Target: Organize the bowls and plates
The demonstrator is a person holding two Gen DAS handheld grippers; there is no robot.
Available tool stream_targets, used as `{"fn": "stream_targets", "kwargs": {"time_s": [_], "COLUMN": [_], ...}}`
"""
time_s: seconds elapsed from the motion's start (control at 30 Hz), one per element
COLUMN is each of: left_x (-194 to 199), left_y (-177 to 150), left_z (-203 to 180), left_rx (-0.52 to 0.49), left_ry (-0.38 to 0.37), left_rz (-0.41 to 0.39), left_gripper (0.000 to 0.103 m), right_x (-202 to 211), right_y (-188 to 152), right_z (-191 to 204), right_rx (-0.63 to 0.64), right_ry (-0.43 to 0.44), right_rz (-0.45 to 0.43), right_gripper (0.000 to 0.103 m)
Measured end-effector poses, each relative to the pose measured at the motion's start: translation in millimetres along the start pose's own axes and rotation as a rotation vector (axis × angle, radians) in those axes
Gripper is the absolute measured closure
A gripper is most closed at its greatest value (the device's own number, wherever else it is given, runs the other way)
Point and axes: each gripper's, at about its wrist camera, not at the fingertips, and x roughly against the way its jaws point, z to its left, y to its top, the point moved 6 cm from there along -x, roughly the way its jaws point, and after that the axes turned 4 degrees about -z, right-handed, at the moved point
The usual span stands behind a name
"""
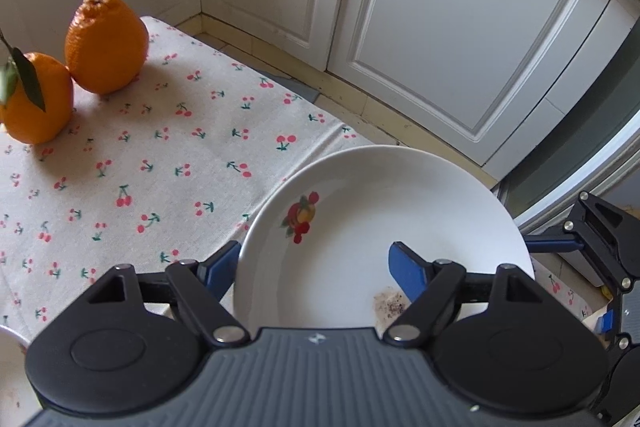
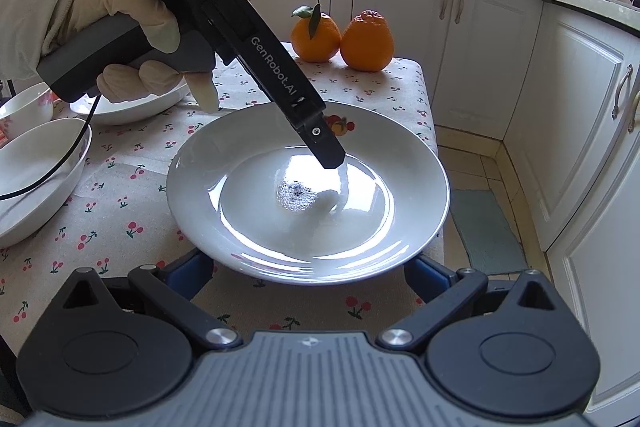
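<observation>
Right fingers stand apart, straddling the near rim of the plate, which rests on the bench; contact cannot be told. Left fingers are also apart: one outside the plate's rim, the other over its floor, unclamped. The plate lies directly ahead of both; judged, the left needs only to close. Beyond the fingers stand two oranges. Only the right view shows the gloved hand, the left tip above the plate's soiled centre, and bowls leftward.
</observation>
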Motion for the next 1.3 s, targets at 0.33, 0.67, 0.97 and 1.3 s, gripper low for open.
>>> {"fn": "stream_targets", "kwargs": {"time_s": [0.33, 0.67, 0.97, 1.3], "left_x": [84.4, 177.2, 210.8, 219.8], "left_y": [-10.9, -72.4, -162.9, -247.7], "left_z": [-12.8, -43.8, -70.7, -80.9], "left_rx": [-0.025, -0.065, -0.001, 0.12], "left_ry": [0.109, 0.254, 0.357, 0.465], "left_rz": [-0.142, -0.308, -0.356, -0.355], "left_gripper": [0.017, 0.013, 0.013, 0.013], "right_x": [40.6, 77.3, 86.9, 85.2], "right_y": [-7.9, -11.5, -16.2, -19.3], "right_z": [18.8, 59.3, 97.4, 115.1], "right_rx": [-0.019, 0.001, 0.012, 0.018], "right_ry": [0.005, 0.047, 0.091, 0.101], "right_rz": [-0.037, -0.097, -0.101, -0.062], "right_gripper": [0.0, 0.0, 0.0, 0.0]}}
